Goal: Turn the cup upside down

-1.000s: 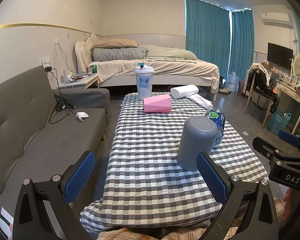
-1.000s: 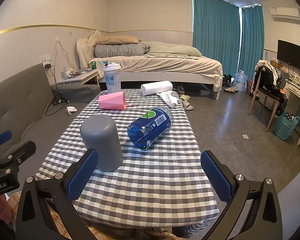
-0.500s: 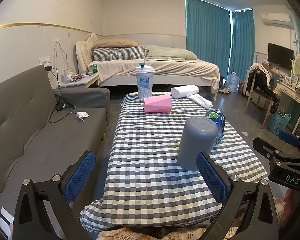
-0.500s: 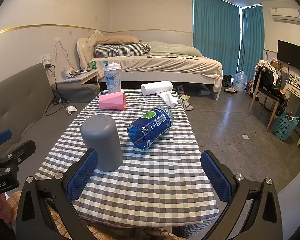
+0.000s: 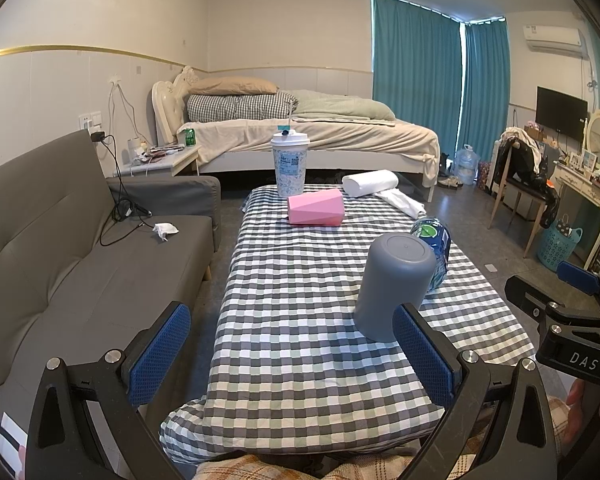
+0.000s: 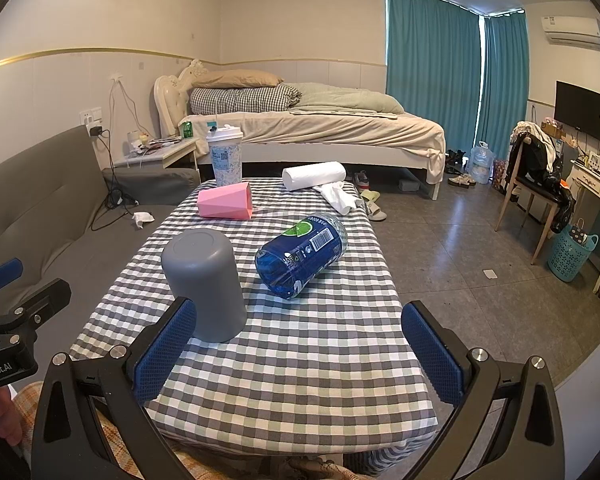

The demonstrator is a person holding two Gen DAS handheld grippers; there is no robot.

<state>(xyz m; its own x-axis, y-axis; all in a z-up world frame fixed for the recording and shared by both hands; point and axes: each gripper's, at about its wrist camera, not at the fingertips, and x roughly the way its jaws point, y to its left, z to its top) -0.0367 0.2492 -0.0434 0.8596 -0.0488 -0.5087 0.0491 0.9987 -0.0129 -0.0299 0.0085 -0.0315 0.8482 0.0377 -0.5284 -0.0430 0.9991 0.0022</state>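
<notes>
A grey cup (image 5: pixel 394 285) stands upside down, closed base up, on the checked tablecloth (image 5: pixel 300 320). It also shows in the right wrist view (image 6: pixel 205 282). My left gripper (image 5: pixel 292 354) is open and empty at the table's near edge, its right finger just in front of the cup. My right gripper (image 6: pixel 300 354) is open and empty, its left finger just in front of the cup. Neither touches the cup.
A blue water bottle (image 6: pixel 302 255) lies on its side right of the cup. Farther back are a lying pink cup (image 6: pixel 225 201), a tall lidded drink cup (image 6: pixel 224 156), and a white paper roll (image 6: pixel 314 175). A grey sofa (image 5: pixel 60 260) is left.
</notes>
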